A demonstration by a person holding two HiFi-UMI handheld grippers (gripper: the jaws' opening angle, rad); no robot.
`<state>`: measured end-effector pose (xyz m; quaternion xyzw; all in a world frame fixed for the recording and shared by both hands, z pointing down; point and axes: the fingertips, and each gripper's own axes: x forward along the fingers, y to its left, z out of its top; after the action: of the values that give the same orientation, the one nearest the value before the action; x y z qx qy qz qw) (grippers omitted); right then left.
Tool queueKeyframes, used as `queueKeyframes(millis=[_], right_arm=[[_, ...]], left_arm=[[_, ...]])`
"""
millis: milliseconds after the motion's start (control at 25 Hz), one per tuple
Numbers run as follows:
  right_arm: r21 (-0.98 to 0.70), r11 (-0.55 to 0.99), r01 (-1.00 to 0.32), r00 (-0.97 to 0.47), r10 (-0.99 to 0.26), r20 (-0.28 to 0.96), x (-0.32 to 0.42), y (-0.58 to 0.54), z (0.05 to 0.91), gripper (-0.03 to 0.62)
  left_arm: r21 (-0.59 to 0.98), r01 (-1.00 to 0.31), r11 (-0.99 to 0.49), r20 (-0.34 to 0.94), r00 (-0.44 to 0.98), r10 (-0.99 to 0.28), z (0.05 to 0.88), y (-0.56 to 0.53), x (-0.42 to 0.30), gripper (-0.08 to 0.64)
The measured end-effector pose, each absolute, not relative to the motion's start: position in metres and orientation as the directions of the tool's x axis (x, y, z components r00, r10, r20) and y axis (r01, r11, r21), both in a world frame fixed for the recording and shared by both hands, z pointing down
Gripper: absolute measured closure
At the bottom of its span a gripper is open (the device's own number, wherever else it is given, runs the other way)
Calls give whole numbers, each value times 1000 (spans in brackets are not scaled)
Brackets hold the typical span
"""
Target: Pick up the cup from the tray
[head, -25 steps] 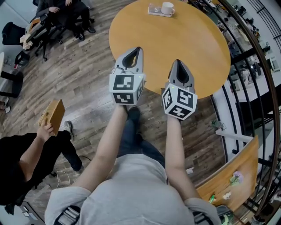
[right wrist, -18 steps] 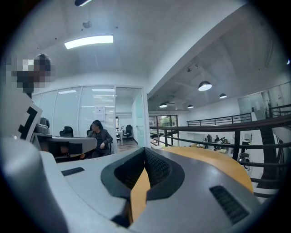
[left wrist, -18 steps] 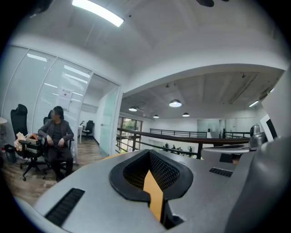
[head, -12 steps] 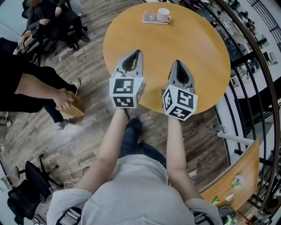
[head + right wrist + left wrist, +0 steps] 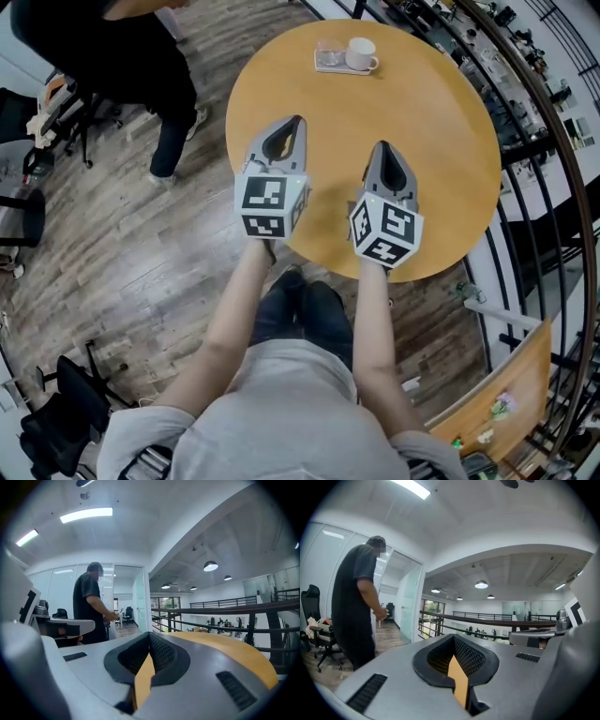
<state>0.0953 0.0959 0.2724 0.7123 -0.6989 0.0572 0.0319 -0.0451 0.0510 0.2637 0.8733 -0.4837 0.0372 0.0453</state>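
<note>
A white cup [image 5: 360,54] stands on a small pale tray [image 5: 320,67] beside a clear glass [image 5: 325,50], at the far edge of the round wooden table [image 5: 431,122]. My left gripper [image 5: 297,120] and right gripper [image 5: 382,144] are held side by side over the table's near half, pointing at the tray and well short of it. Both are shut and hold nothing. In the left gripper view the left gripper [image 5: 453,636] shows only a sliver of tabletop through its jaws, and the right gripper [image 5: 149,633] shows the same. The cup is in neither gripper view.
A person in black [image 5: 122,42] stands on the wood floor left of the table, also seen as a person [image 5: 358,606] in the left gripper view. A curved railing [image 5: 553,159] runs along the right. Office chairs [image 5: 56,422] stand at the left. Another wooden surface [image 5: 497,370] lies lower right.
I have moved toward the table, so it and the tray sit nearer and lower in the head view. The person in black has walked from the left to the upper left.
</note>
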Motion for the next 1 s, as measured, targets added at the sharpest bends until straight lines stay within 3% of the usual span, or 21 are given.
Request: queueKeyframes(millis=[1000], right_arm=[[13, 51, -999, -48, -990, 134, 184, -33, 265, 588]], left_arm=[[38, -895, -444, 129, 445, -886, 267, -70, 6, 554]])
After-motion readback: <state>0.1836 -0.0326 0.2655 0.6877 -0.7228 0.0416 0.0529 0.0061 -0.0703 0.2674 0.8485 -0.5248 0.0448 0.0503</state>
